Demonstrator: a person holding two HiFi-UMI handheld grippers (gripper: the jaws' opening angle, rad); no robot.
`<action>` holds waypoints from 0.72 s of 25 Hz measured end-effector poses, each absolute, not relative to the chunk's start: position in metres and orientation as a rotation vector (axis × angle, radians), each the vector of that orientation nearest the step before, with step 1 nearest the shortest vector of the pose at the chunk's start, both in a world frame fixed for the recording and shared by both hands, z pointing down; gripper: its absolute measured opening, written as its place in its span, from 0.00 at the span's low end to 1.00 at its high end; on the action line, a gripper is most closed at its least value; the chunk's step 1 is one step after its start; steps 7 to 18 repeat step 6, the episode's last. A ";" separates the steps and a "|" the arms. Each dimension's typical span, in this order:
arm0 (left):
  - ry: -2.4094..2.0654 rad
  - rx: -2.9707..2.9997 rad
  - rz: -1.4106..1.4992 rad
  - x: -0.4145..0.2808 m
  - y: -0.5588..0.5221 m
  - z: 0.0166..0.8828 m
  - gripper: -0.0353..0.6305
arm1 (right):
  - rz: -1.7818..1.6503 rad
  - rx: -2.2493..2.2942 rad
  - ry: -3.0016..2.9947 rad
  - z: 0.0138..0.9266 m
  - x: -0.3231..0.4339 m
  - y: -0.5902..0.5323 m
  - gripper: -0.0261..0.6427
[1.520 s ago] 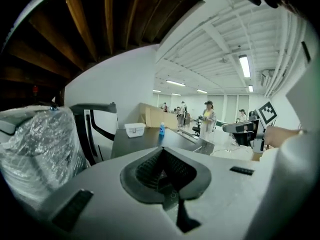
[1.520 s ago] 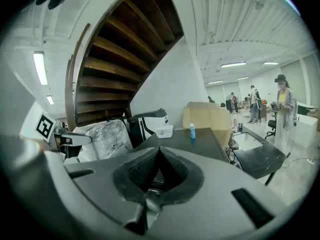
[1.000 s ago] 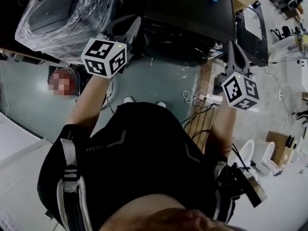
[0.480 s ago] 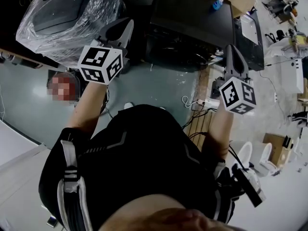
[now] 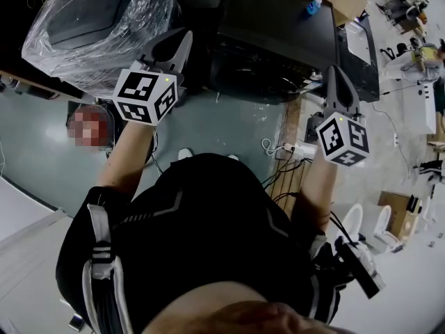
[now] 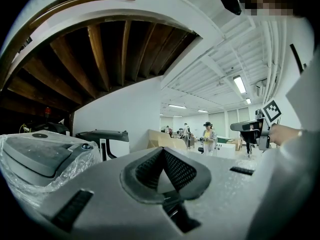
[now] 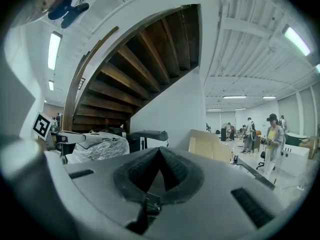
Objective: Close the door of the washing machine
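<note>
Both my grey left claw and right claw are shut empty, off the black boxy washing machine, door state unclear.

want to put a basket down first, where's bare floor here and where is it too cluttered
Bare: the grey-green floor between the plastic-wrapped appliance, the black machine and your shoes. Crowded: the right, where cables and a power strip lie beside wooden boards.
</note>
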State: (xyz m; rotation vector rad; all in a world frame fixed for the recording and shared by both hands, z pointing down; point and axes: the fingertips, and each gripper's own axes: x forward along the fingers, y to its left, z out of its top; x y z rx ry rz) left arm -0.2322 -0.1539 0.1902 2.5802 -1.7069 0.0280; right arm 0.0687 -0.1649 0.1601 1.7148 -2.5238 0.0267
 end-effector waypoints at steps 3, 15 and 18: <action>-1.709 2.605 0.032 -0.231 -0.151 0.187 0.06 | 0.026 1.712 -2.523 0.161 0.066 -0.164 0.04; -1.716 2.615 0.036 -0.231 -0.149 0.186 0.06 | 0.030 1.712 -2.519 0.162 0.063 -0.163 0.04; -1.716 2.615 0.036 -0.231 -0.149 0.186 0.06 | 0.030 1.712 -2.519 0.162 0.063 -0.163 0.04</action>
